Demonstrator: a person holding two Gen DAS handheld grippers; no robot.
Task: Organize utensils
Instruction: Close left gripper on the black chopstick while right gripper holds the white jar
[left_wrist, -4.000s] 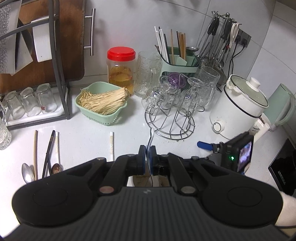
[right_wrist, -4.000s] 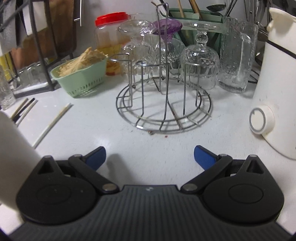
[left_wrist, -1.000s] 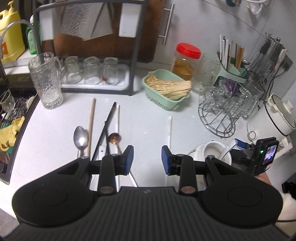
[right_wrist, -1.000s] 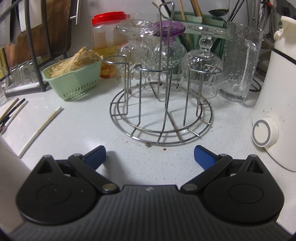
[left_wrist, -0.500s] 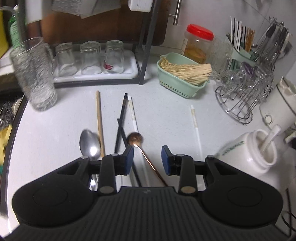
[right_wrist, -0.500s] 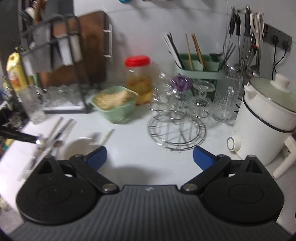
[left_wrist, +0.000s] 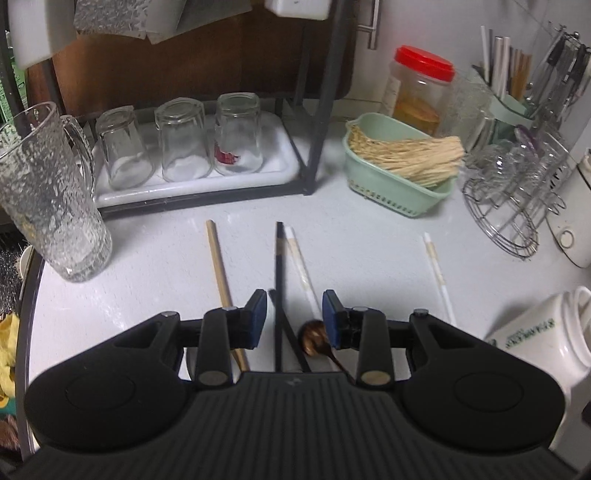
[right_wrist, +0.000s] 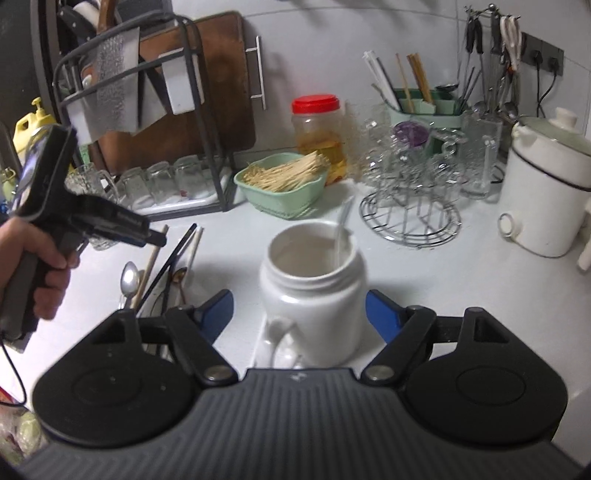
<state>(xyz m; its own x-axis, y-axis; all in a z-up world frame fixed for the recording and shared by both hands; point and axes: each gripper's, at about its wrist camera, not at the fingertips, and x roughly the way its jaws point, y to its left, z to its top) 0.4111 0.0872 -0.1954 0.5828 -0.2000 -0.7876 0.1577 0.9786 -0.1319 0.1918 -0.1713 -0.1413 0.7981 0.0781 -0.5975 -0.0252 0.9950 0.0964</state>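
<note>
The left gripper (left_wrist: 294, 314) is hovering parted and empty over the loose utensils; the black chopstick (left_wrist: 279, 273) and white chopstick (left_wrist: 300, 264) are lying between its fingers, long axes running straight away from it, with the bronze spoon (left_wrist: 313, 334) probably just inside the right finger. The right gripper (right_wrist: 299, 312) is gaping wide around the white jar (right_wrist: 312, 284), gripping nothing. Only its view is showing the steel spoon (right_wrist: 129, 278) and the jar's open mouth.
</note>
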